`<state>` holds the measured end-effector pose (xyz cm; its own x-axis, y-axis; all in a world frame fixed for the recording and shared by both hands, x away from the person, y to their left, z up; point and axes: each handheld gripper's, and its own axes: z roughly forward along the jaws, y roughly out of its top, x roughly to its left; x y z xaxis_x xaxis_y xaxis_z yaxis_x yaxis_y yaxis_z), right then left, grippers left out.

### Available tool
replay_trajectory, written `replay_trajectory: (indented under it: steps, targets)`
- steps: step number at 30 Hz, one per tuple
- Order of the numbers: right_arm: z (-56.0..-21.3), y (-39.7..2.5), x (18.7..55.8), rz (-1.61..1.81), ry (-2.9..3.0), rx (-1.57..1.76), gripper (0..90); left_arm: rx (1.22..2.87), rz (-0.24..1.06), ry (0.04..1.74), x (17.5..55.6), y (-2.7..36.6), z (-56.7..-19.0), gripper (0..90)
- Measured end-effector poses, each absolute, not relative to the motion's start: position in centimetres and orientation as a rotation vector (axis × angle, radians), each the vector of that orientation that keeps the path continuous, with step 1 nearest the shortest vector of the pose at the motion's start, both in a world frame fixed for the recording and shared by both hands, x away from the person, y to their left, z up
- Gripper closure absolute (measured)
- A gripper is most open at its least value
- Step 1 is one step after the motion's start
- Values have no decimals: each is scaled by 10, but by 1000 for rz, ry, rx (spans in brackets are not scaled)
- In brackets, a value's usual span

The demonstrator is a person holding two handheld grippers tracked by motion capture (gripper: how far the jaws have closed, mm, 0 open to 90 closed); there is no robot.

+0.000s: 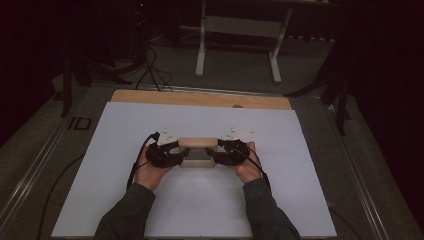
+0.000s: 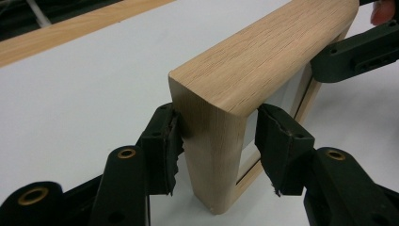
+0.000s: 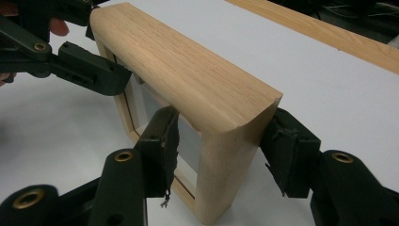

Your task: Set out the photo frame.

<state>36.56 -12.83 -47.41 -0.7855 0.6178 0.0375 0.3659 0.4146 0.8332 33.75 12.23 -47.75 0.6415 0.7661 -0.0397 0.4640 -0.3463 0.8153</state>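
A light wooden picture frame (image 1: 198, 142) with a grey pane stands upright on its long edge in the middle of the white sheet. My left gripper (image 1: 181, 152) holds its left end and my right gripper (image 1: 216, 152) its right end. In the left gripper view the pads press both faces of the frame's (image 2: 263, 56) end upright, so the left gripper (image 2: 216, 141) is shut on it. The right gripper (image 3: 223, 146) clamps the other upright of the frame (image 3: 188, 70) the same way. Each gripper view shows the other gripper's jaw at the frame's far end.
The white sheet (image 1: 200, 210) covers the table, with a bare wooden strip (image 1: 200, 98) along its far edge. Beyond the table are a white metal stand (image 1: 239, 40), black cables (image 1: 150, 70) and dark tripod legs on the floor.
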Motion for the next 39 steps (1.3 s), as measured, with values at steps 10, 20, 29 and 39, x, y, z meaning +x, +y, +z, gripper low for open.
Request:
replay_trajectory:
  steps: [10, 20, 29, 39]
  targets:
    - [-474, -131, 367, 1299, 2391, 881, 476, 1999, 414, 930, 345, 123, -479, 514]
    - [-475, -133, 369, 1300, 2391, 892, 470, 1993, 390, 938, 349, 124, -479, 505]
    - [-479, -134, 369, 1283, 2408, 900, 448, 2007, 390, 968, 351, 124, -482, 500]
    - [-479, -135, 369, 1284, 2403, 906, 455, 2002, 375, 983, 351, 124, -482, 500]
